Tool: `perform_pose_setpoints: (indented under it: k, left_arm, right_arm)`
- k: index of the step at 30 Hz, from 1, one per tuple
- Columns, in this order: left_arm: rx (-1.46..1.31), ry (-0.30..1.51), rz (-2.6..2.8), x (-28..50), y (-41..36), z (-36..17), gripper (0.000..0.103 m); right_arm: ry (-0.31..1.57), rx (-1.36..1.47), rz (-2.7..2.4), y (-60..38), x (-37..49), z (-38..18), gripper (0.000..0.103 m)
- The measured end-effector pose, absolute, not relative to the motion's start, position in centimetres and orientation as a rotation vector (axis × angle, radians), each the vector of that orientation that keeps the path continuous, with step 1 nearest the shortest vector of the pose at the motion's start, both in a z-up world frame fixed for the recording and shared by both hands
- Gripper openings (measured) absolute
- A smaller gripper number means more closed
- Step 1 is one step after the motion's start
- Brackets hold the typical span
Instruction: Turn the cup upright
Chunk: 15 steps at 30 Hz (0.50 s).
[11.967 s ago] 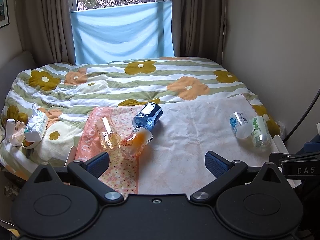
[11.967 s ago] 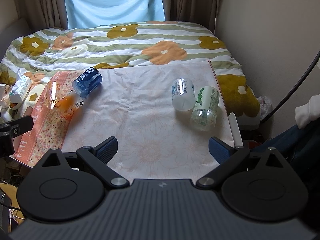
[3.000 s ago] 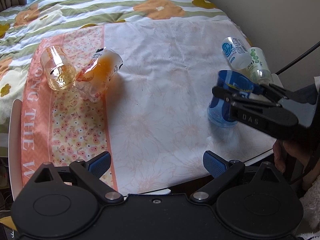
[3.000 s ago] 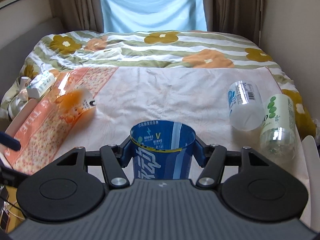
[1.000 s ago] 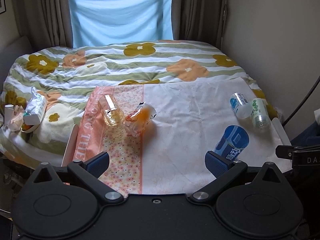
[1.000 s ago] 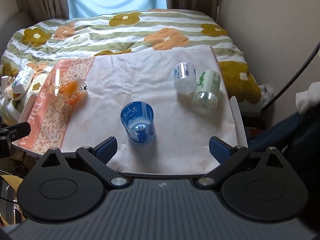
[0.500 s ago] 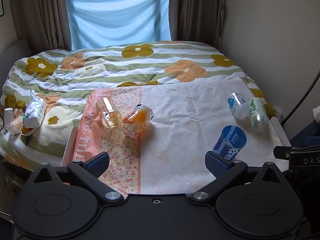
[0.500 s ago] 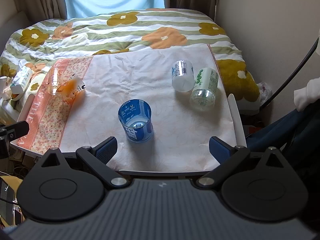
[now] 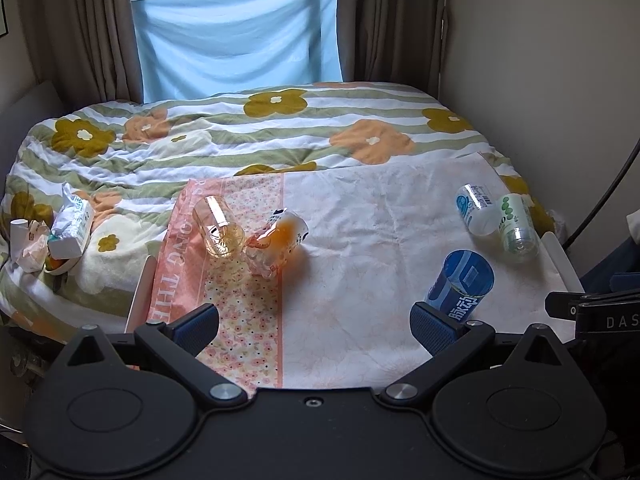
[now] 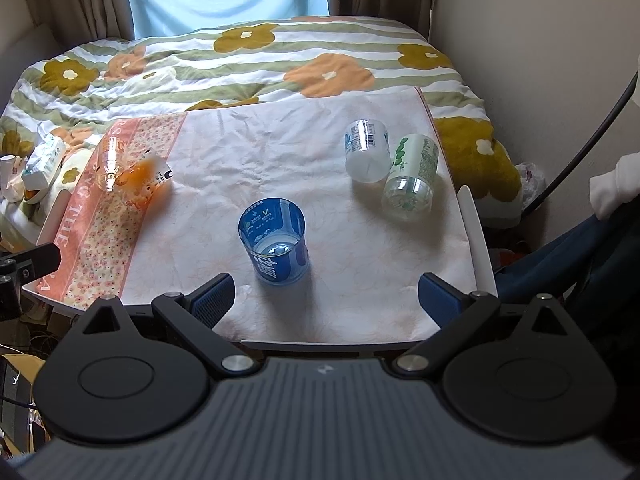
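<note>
The blue cup (image 10: 275,240) stands upright, mouth up, on the cloth-covered bench (image 10: 476,232), free of both tongs. At its 2 o'clock two pale cups (image 10: 390,168) lie on their sides touching; at its 10 o'clock two orange-tinted cups (image 10: 132,174) lie tipped together. The right tongs (image 10: 326,294) and left tongs (image 9: 314,322) hang spread and empty

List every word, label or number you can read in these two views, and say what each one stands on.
"DAS": on the right gripper's black body, cut off at the frame edge.
"THE": on the pink border of the floral cloth, with part of another word, "ONG", above it.
"V": inside the upright blue plastic cup.
Large white characters on that cup's outside: too unclear to read.
Labels and barcode on the lying clear cup and green-printed cup: too small.
</note>
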State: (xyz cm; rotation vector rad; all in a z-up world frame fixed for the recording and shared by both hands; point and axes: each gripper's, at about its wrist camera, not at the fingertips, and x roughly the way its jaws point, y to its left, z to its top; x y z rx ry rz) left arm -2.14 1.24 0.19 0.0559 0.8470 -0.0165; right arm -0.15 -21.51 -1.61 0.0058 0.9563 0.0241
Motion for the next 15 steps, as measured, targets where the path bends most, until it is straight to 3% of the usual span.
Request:
perform_pose_setpoints:
  k: [15]
  left_arm:
    - [0.055, 0.833, -0.006, -2.44, 1.59, 0.41, 0.103]
  right_arm:
    - [0.953, 0.009, 0.015, -21.50, -0.38, -1.48, 0.103]
